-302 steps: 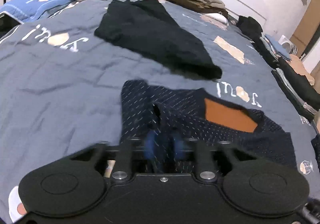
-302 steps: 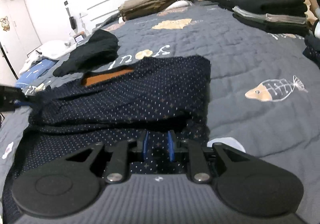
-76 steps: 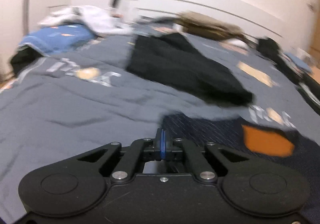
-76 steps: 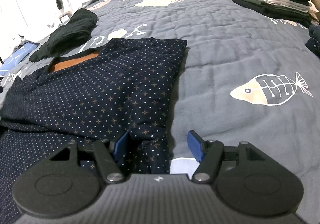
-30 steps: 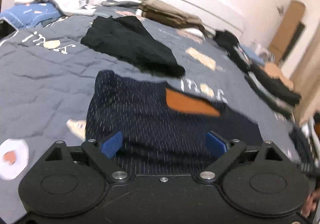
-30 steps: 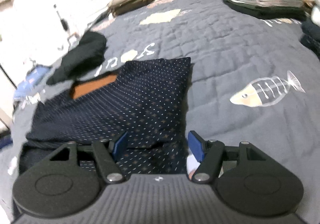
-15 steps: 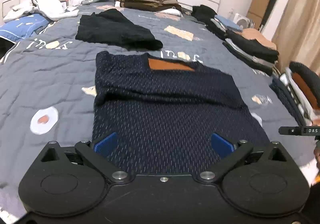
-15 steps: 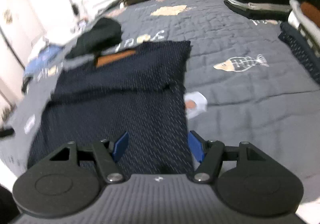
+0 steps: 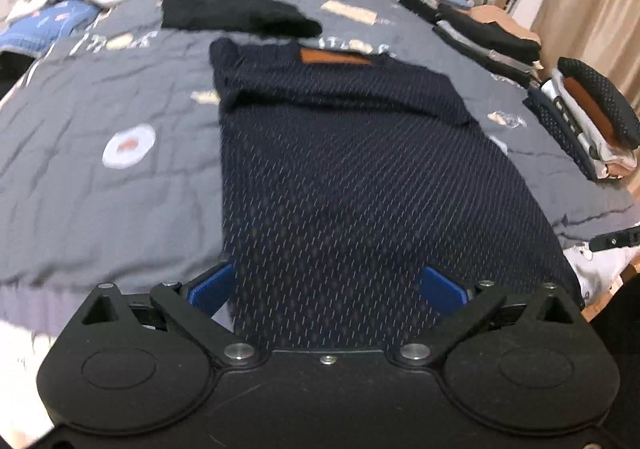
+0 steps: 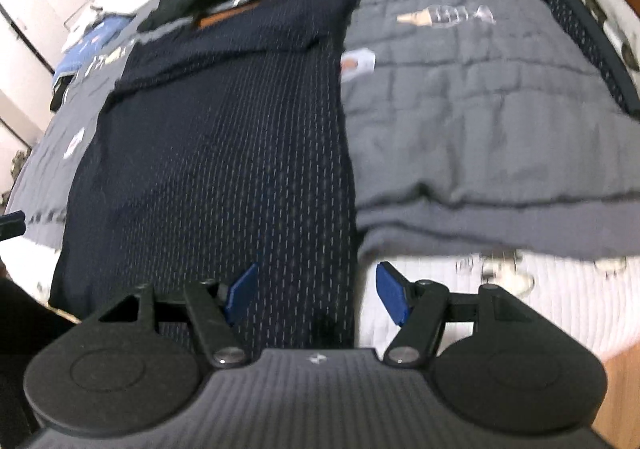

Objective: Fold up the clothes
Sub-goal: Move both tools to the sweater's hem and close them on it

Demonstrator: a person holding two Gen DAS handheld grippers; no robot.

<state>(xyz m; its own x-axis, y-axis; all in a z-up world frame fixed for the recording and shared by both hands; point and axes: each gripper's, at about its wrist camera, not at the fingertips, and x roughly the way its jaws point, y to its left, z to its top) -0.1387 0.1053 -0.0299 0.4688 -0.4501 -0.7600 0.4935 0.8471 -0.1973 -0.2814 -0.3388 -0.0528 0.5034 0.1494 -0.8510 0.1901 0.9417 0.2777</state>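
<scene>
Sweater (image 9: 360, 177), dark blue with tiny light dots, lies flat on the gray quilt (image 9: 100, 177), its bottom edge hanging at the near edge of the bed. The left gripper (image 9: 326, 289) and the right gripper (image 10: 314, 291) both hover over that bottom edge with jaws spread wide, holding nothing. To fold it well, I think each gripper should pinch one bottom corner, lift both evenly, and keep the cloth smooth. Farther up, the sleeves seem folded across the chest. At the far end is the neck with an orange patch (image 9: 336, 57). Beyond lies a black garment (image 9: 232, 13).
</scene>
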